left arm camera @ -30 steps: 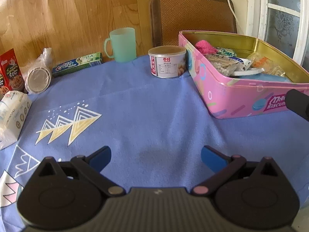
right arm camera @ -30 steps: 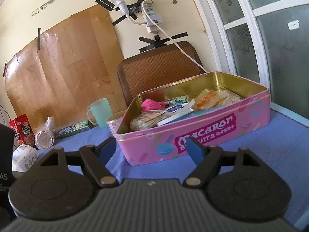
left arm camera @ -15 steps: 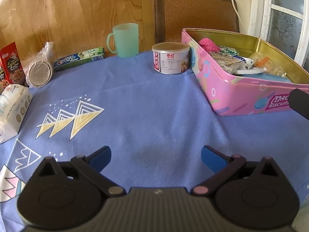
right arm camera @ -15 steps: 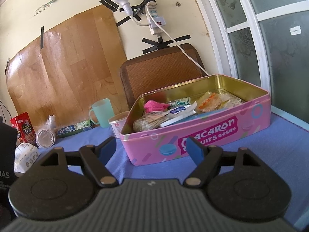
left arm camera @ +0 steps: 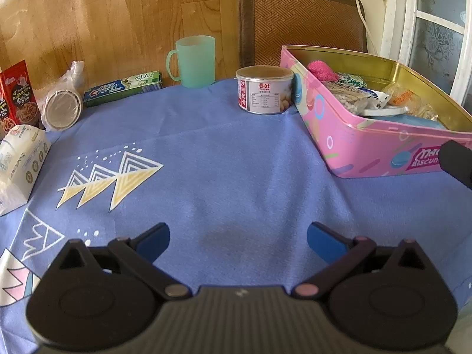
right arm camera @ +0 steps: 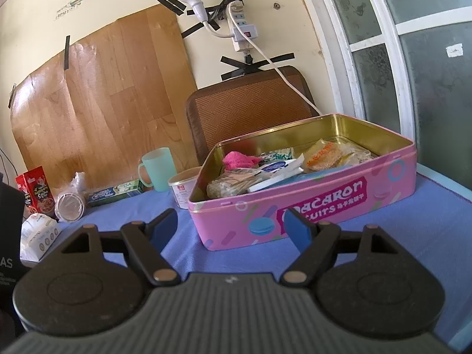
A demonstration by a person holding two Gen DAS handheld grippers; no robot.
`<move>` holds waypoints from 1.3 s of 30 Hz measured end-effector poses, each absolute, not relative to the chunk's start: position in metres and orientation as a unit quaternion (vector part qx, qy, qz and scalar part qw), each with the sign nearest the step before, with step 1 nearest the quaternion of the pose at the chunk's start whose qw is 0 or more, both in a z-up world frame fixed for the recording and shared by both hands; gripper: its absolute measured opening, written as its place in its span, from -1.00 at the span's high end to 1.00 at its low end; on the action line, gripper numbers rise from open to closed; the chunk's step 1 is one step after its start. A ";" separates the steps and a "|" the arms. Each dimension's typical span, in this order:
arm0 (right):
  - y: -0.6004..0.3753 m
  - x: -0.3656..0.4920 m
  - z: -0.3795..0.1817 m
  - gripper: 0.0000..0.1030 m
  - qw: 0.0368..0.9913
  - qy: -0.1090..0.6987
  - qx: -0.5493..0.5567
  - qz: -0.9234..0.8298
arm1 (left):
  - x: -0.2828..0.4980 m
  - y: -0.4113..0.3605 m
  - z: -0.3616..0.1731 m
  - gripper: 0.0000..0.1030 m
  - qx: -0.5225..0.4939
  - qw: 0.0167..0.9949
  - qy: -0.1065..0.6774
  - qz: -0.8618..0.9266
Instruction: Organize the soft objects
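Left gripper was spread wide, holding nothing, over bare blue tablecloth. Right gripper was also spread and empty, low over the cloth. Pink biscuit tin sat just ahead of the right gripper, ahead-right of the left. Pink fluffy cloth and snack packets lay inside it. Small can stood against the tin's far-left corner; green mug beyond it.

The left gripper is held low and level, its blue-tipped fingers spread wide with nothing between them; the right gripper sits alongside it, tilted slightly upward, its fingers likewise parted and gripping nothing.
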State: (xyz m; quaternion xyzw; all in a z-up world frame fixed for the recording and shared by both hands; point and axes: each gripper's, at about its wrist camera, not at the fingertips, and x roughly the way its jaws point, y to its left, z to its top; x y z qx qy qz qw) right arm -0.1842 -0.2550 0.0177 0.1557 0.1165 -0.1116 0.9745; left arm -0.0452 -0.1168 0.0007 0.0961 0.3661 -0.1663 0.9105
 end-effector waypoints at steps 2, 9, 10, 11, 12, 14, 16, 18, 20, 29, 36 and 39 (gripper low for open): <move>-0.255 -0.185 0.019 -0.58 0.975 0.115 0.156 -0.113 | -0.045 -0.117 0.001 -1.00 0.097 0.911 0.365 -0.166; -0.256 -0.185 0.017 -0.58 0.974 0.114 0.158 -0.113 | -0.046 -0.119 0.000 -0.99 0.101 0.910 0.366 -0.165; -0.257 -0.185 0.016 -0.58 0.974 0.114 0.159 -0.113 | -0.046 -0.119 0.000 -1.00 0.101 0.910 0.367 -0.165; -0.257 -0.185 0.016 -0.58 0.974 0.114 0.160 -0.114 | -0.046 -0.120 0.000 -1.00 0.102 0.909 0.368 -0.165; -0.258 -0.185 0.016 -0.58 0.974 0.113 0.160 -0.114 | -0.045 -0.120 -0.001 -0.99 0.102 0.909 0.368 -0.166; -0.259 -0.185 0.015 -0.58 0.973 0.113 0.162 -0.115 | -0.046 -0.122 -0.001 -0.99 0.104 0.908 0.370 -0.166; -0.260 -0.186 0.014 -0.58 0.973 0.114 0.164 -0.117 | -0.046 -0.123 -0.003 -0.99 0.107 0.907 0.372 -0.167; -0.261 -0.185 0.013 -0.58 0.972 0.115 0.167 -0.118 | -0.046 -0.126 -0.004 -1.00 0.111 0.906 0.373 -0.167; -0.263 -0.185 0.012 -0.58 0.971 0.116 0.170 -0.120 | -0.045 -0.128 -0.005 -1.00 0.113 0.904 0.376 -0.168; -0.268 -0.184 0.011 -0.58 0.970 0.117 0.176 -0.120 | -0.045 -0.137 -0.007 -0.99 0.124 0.902 0.376 -0.173; -0.270 -0.182 0.009 -0.58 0.969 0.119 0.179 -0.119 | -0.043 -0.139 -0.009 -0.99 0.127 0.900 0.380 -0.172; -0.270 -0.182 0.009 -0.58 0.969 0.119 0.179 -0.119 | -0.042 -0.139 -0.009 -0.99 0.127 0.899 0.381 -0.174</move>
